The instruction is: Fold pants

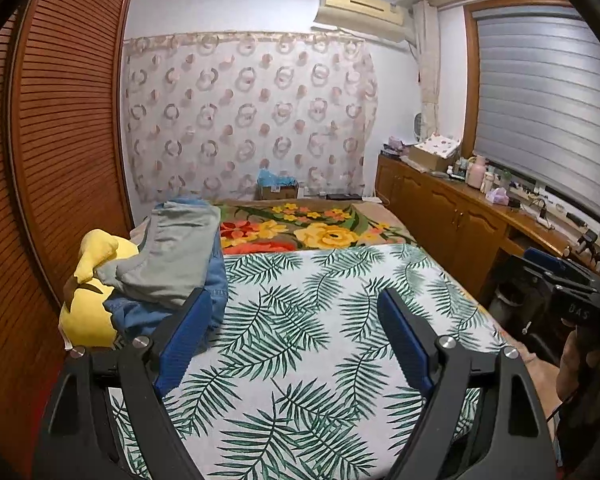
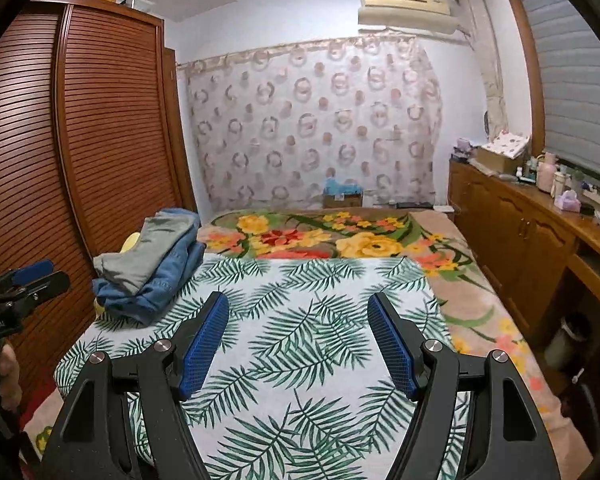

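Grey pants (image 1: pixel 176 256) lie folded on top of blue jeans (image 1: pixel 216 280) in a pile at the left side of the bed; the pile also shows in the right wrist view, grey pants (image 2: pixel 148 252) over jeans (image 2: pixel 160 284). My left gripper (image 1: pixel 296 304) is open and empty above the palm-leaf sheet (image 1: pixel 300 344), its left finger just in front of the pile. My right gripper (image 2: pixel 298 308) is open and empty over the sheet (image 2: pixel 300 360), right of the pile. Each gripper shows at the edge of the other's view: the right gripper (image 1: pixel 560 276) and the left gripper (image 2: pixel 24 280).
A yellow plush toy (image 1: pixel 92 280) lies against the pile by the brown slatted wardrobe (image 1: pixel 60 140). A floral blanket (image 1: pixel 312 228) covers the far bed. A wooden cabinet (image 1: pixel 452 208) with bottles runs along the right under the window.
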Demonstrator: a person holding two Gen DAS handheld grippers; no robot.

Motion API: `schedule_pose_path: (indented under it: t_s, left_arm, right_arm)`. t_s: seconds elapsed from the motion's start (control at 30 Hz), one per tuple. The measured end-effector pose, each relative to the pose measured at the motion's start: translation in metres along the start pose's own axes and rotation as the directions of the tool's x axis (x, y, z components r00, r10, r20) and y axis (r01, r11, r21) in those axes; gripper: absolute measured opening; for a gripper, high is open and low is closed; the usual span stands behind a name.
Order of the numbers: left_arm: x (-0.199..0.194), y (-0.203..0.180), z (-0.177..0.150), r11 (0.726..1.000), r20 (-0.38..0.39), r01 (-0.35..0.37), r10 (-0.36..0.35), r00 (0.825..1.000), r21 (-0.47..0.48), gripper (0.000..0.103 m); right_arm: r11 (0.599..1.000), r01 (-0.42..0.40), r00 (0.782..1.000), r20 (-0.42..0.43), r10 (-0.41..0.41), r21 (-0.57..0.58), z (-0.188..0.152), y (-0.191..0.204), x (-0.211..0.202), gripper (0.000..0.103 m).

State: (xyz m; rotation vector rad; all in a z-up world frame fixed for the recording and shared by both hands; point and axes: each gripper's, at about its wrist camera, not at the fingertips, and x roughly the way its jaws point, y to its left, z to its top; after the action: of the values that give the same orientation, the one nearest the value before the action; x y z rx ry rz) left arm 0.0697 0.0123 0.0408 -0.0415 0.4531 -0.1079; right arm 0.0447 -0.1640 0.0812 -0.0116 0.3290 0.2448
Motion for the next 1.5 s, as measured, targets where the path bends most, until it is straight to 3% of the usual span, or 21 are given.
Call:
schedule_pose_path:
  t_s: [0.4, 1.5]
  left_arm:
    - [-0.024, 0.001, 0.014, 1.000, 0.069, -0.025, 0.024, 0.997, 0.010, 0.085]
    - [-0.028, 0.006, 0.013, 0.999, 0.069, -0.031, 0.031, 0.997, 0.006, 0.085]
  right_arm:
    - [1.000, 0.011, 0.998, 0.054, -0.009, -0.022, -0.015, 0.009, -0.010, 0.074]
    - [0.999, 0.000, 0.998, 0.062, 0.002, -0.038, -0.021, -0.003, -0.013, 0.074]
